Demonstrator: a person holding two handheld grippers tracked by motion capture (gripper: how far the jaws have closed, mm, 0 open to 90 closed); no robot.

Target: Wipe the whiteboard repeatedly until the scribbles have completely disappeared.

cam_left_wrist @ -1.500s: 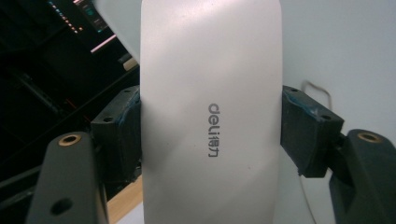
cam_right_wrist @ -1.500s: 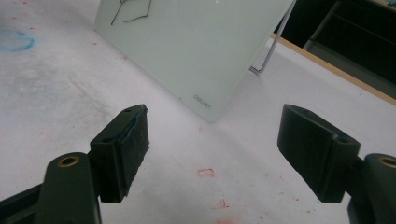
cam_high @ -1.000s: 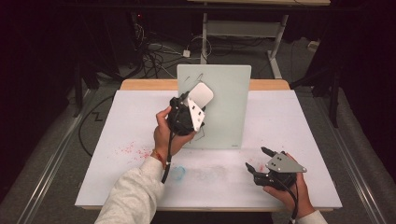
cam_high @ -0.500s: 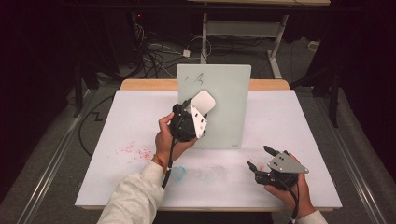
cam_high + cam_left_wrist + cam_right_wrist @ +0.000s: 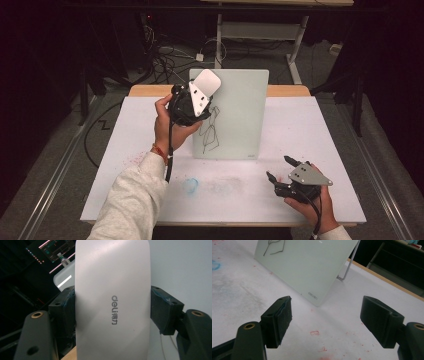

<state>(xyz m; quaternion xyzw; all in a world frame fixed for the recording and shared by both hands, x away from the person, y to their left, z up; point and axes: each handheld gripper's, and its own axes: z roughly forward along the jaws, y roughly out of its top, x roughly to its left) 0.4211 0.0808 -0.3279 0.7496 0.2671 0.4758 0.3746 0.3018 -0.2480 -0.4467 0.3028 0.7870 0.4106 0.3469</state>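
A pale glass drawing board [image 5: 240,115] stands upright on the white table [image 5: 325,135], with a black scribble [image 5: 210,132] on its left half. My left gripper [image 5: 201,91] is shut on a white eraser block [image 5: 207,81], held against the board's top left corner. In the left gripper view the eraser [image 5: 112,302], printed "deli", sits clamped between both pads with the board [image 5: 180,265] behind it. My right gripper [image 5: 279,167] rests low at the table's front right, open and empty. In the right gripper view its jaws [image 5: 327,320] stand wide apart, facing the board [image 5: 307,267].
A blue smear [image 5: 190,185] and red marks [image 5: 135,159] stain the tabletop in front of the board. A wire stand [image 5: 347,270] props the board from behind. Cables and desk legs [image 5: 220,30] lie on the dark floor beyond the table's far edge.
My left gripper has carried the eraser up from the board's middle left to its top left corner, uncovering the scribble. The right gripper has stayed in place.
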